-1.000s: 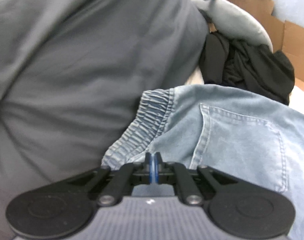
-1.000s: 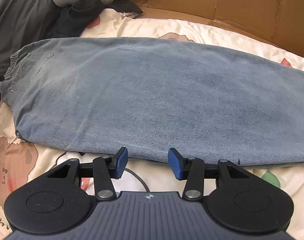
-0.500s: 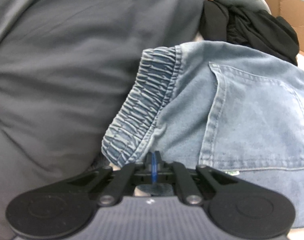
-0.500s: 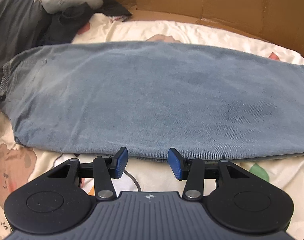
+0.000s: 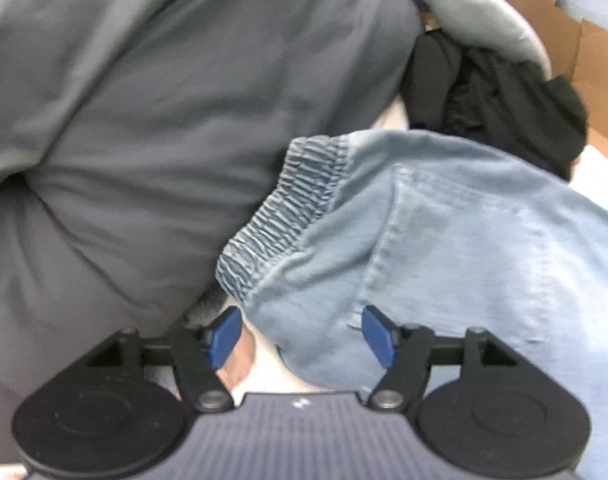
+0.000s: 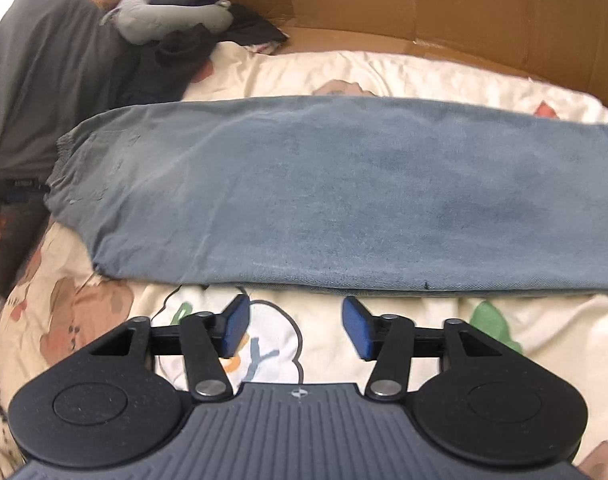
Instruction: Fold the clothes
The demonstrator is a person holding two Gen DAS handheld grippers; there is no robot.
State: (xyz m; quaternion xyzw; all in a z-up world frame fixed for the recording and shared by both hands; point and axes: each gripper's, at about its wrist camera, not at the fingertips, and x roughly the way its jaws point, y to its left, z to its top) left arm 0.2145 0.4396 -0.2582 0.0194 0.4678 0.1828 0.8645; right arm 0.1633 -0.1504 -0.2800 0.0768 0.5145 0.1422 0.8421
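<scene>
You had the bed [image 6: 384, 76] under you, covered by a cream sheet printed with brown, green and orange cartoon figures; no writing on it could be read. Brown cardboard [image 6: 424, 4] stood along its far side. A dark grey pillow [image 5: 144, 120] filled the left, with a pale grey garment [image 6: 164, 16] and a black garment [image 5: 504, 92] heaped beside it.

The jeans [image 6: 344, 196] lay flat across the middle of the sheet, folded lengthwise into one long band of faded blue denim, smooth on top with faint darker patches. Their gathered elastic waistband [image 5: 288, 216] touched the pillow, a stitched back pocket [image 5: 464, 248] sat just beside it, and the hem reached the right edge of the view. No brand tag was legible.

Your left gripper [image 5: 300, 336] was opening, with the waist corner of the jeans between its blue pads but not pressed. Your right gripper [image 6: 296, 324] was also opening, over bare sheet just short of the jeans' near edge, with nothing between its pads. A thin dark cord [image 6: 288, 320] curled on the sheet there.
</scene>
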